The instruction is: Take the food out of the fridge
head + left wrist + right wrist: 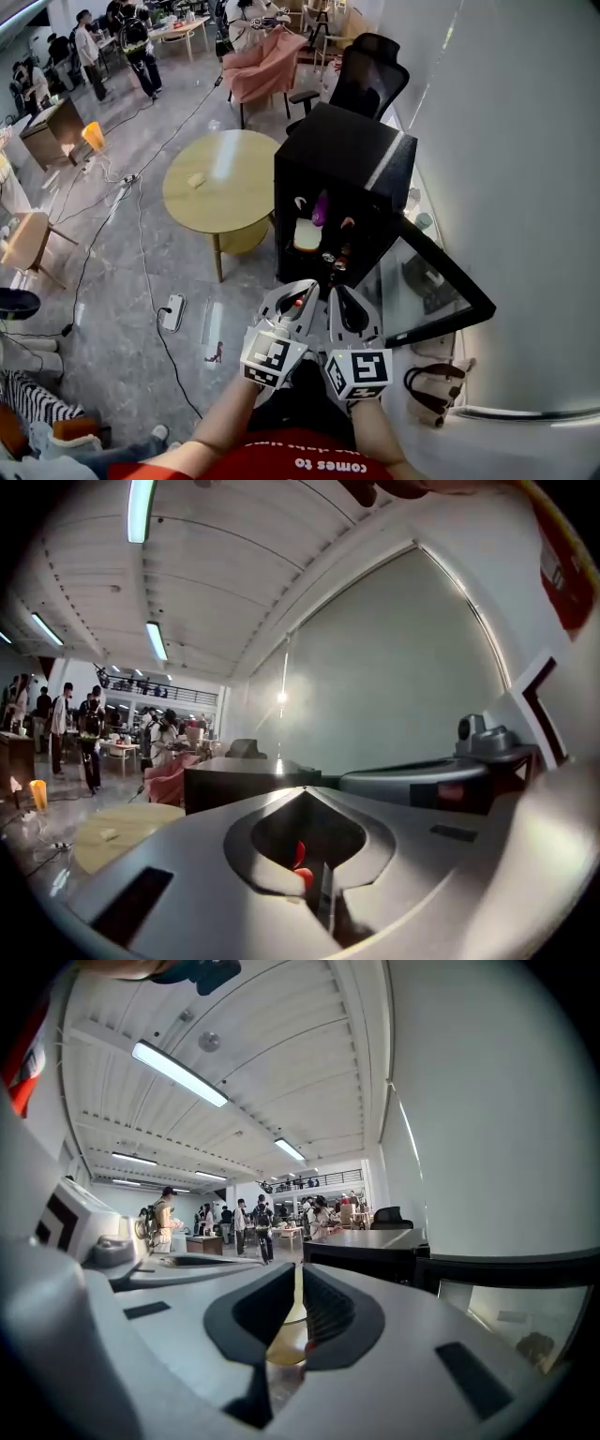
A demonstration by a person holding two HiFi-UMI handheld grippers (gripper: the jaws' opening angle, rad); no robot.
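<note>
A black mini fridge (349, 141) stands against the white wall with its glass door (433, 281) swung open to the right. On its shelves sit a white container (307, 234), a purple item (321, 210) and some small cans (330, 256). Both grippers are held side by side in front of the fridge, short of the opening and pointing at it. My left gripper (307, 287) (305, 790) has its jaws together with nothing held. My right gripper (335, 292) (298, 1271) is shut and empty as well. The fridge top (234, 782) (370, 1244) shows beyond both sets of jaws.
A round wooden table (220, 178) stands left of the fridge. Behind it are a black office chair (370, 80) and a pink armchair (267, 66). Cables and a power strip (172, 312) lie on the floor. Several people stand far back in the room.
</note>
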